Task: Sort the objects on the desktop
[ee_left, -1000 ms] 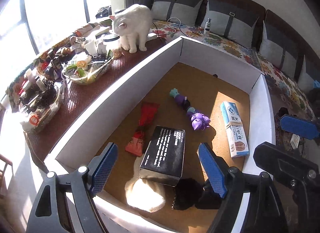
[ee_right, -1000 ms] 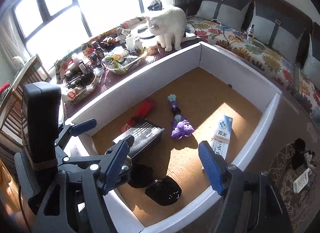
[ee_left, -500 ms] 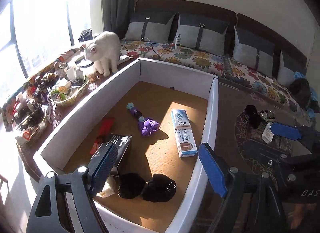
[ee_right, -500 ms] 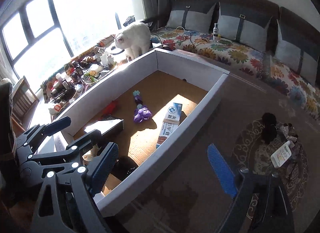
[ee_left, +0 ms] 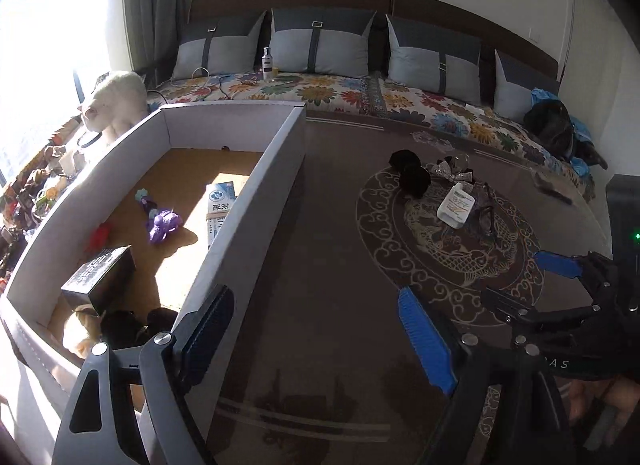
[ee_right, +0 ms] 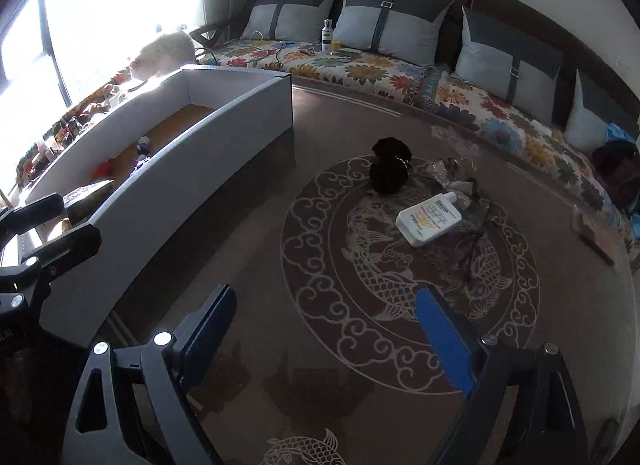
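While open, right claw [ee_right: 324, 333] behind bottle [ee_right: 428, 219]

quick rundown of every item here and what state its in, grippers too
left gripper: open, empty
right gripper: open, empty
white box: open top, partly filled
toothpaste box: flat inside the box
purple toy: lying inside the box
black carton: lying inside the box
white bottle: on its side on the table
black scrunchies: loose on the table
glasses: on the table by the bottle
cat: beside the box
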`<state>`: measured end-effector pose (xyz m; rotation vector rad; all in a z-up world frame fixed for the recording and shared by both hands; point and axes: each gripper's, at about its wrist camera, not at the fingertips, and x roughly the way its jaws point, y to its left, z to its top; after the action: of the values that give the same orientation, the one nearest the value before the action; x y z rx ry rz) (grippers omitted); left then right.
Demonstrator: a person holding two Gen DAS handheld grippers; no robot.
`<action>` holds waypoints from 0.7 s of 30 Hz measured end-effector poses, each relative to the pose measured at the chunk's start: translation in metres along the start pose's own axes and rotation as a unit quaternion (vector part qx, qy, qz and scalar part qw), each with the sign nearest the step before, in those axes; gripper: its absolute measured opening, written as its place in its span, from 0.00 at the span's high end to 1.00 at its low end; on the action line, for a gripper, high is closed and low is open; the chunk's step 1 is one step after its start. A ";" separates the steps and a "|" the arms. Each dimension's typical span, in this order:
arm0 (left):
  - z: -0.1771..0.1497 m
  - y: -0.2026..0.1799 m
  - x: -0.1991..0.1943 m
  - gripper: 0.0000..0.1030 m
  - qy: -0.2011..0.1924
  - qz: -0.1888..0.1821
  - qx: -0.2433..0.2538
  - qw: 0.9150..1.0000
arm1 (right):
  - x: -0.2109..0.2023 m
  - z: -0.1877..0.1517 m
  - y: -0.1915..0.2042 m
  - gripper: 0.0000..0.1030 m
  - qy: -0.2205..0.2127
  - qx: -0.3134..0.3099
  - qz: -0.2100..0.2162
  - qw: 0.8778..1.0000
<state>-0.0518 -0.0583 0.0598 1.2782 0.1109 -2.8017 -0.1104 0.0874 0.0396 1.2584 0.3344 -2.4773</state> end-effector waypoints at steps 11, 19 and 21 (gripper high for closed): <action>-0.066 -0.049 0.100 0.15 0.112 -0.007 0.045 0.993 | 0.043 -0.137 -0.104 0.02 0.045 0.111 -0.049 0.992; -0.037 -0.045 0.130 0.00 0.101 -0.037 0.088 0.990 | 0.049 -0.127 -0.109 0.00 0.026 0.121 -0.061 0.990; -0.035 -0.040 0.132 0.00 0.083 -0.039 0.088 0.992 | 0.057 -0.115 -0.113 0.00 0.042 0.122 -0.058 0.990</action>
<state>-0.1158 -0.0185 -0.0612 1.5777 -0.0819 -2.8201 -0.1031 0.2205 -0.0669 1.4822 0.1305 -2.6321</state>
